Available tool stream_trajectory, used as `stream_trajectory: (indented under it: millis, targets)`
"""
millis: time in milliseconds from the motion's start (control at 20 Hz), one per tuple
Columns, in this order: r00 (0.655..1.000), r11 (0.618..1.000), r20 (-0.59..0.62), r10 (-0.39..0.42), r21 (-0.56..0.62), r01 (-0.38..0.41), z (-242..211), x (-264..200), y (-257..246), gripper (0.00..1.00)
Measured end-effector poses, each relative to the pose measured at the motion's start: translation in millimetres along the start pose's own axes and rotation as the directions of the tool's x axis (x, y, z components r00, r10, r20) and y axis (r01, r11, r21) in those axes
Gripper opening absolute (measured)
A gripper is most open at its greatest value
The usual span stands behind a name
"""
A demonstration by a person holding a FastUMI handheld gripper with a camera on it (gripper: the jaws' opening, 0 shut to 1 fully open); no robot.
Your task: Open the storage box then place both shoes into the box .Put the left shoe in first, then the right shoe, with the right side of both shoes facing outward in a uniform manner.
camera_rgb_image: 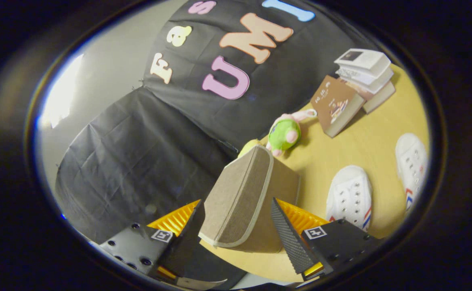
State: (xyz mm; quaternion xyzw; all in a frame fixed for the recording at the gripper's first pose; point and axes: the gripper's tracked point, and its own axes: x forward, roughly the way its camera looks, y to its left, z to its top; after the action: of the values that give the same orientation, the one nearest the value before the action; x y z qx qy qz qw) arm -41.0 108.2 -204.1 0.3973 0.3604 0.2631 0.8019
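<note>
A brown fabric storage box (240, 202) with pale trim stands on the yellow table (377, 133), its lid panel closed and facing me. My gripper (236, 201) is open, its fingers straddling the box's near lower part, one on each side and close to the fabric. Whether they touch it I cannot tell. Two white canvas shoes with red and blue stripes lie on the table beyond the right finger: the nearer shoe (351, 196) just past that finger and the farther shoe (411, 165) beyond it. Both show their laced tops.
A green and pink plush toy (286, 133) lies right behind the box, beside a yellow object (248, 146). A brown book (336, 106) leans against a stack of white books (365, 70) at the far end of the table. The black cloth wall hangs close behind.
</note>
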Motion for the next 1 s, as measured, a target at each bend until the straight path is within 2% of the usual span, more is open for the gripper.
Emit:
stream_trajectory:
  millis: [200, 450, 750, 1000]
  targets:
    - [0.995, 0.992, -0.088, 0.043, 0.118, -0.032, -27.0, 15.8, -4.6, 1.0]
    - [0.985, 0.957, -0.136, 0.107, 0.281, -0.065, -43.2, 28.9, -8.0, 1.0]
    - [0.967, 0.908, -0.166, 0.194, 0.404, -0.112, -57.2, 37.3, 1.0, 1.0]
    - [0.957, 0.881, -0.183, 0.227, 0.457, -0.122, -62.2, 38.3, 3.1, 1.0]
